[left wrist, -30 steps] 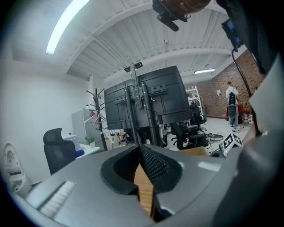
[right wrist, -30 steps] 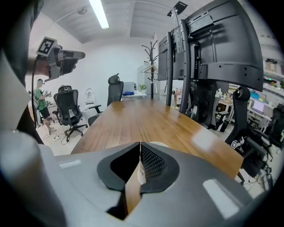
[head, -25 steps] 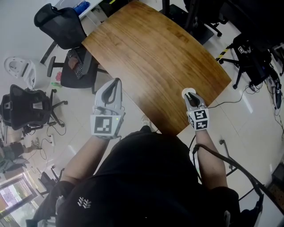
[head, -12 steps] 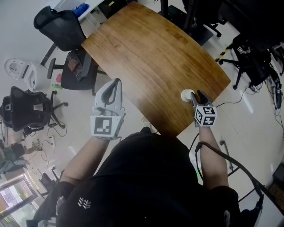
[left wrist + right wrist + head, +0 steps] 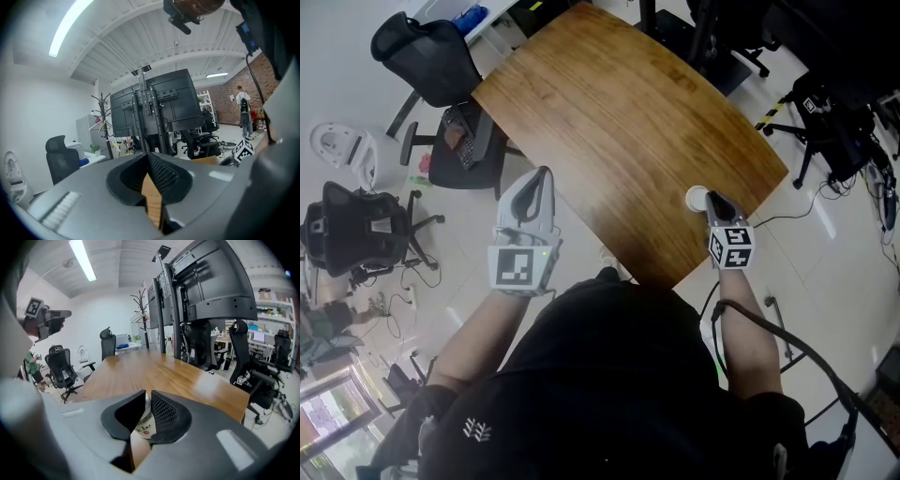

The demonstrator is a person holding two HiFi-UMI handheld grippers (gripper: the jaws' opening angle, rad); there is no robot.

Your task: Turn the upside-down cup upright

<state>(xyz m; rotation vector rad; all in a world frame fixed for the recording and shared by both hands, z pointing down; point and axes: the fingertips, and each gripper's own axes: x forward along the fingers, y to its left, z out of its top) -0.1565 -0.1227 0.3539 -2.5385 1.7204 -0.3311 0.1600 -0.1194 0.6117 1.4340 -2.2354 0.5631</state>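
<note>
Right tongs (image 5: 712,199) shifted sideways, just closing, pinching cup (image 5: 697,196) between them; left tongs (image 5: 546,174) pressed together.

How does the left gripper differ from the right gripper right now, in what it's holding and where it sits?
The left gripper is shut on nothing, while the right gripper has just been closing and pinches the white cup. The left gripper hangs off the table, beside its edge. The right gripper reaches over the table's near corner. Both share the same grey two-jaw build.
</note>
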